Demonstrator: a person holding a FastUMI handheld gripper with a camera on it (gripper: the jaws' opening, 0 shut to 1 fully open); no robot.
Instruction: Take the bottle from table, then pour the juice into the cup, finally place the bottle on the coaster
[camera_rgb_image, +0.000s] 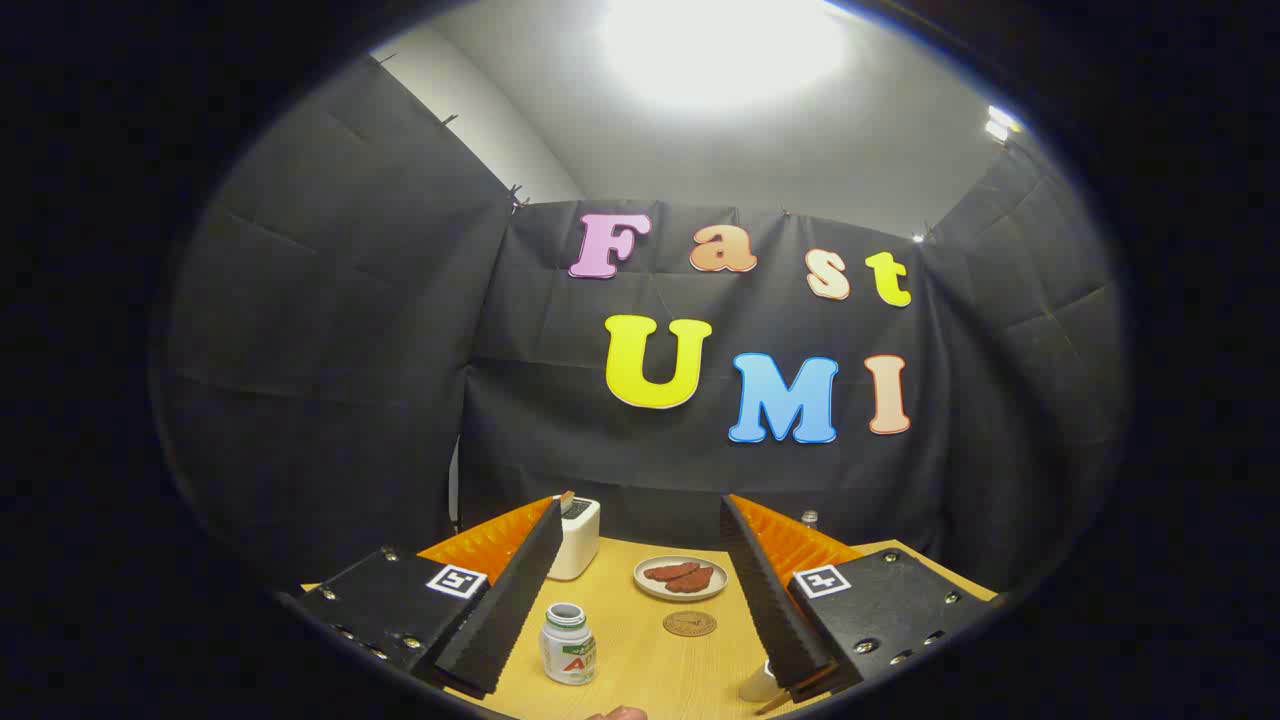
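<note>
The right finger of the gripper covers most of a pale cup, leaving just a small curved part showing beside the finger's lower end. A toaster stands partly behind the left finger, one side hidden. Beyond the right finger, only the top of a small capped object pokes up; what it is cannot be told. At the near edge of the wooden surface, a sliver of a person's hand is cut off. The bottle label is too small to make out.
</note>
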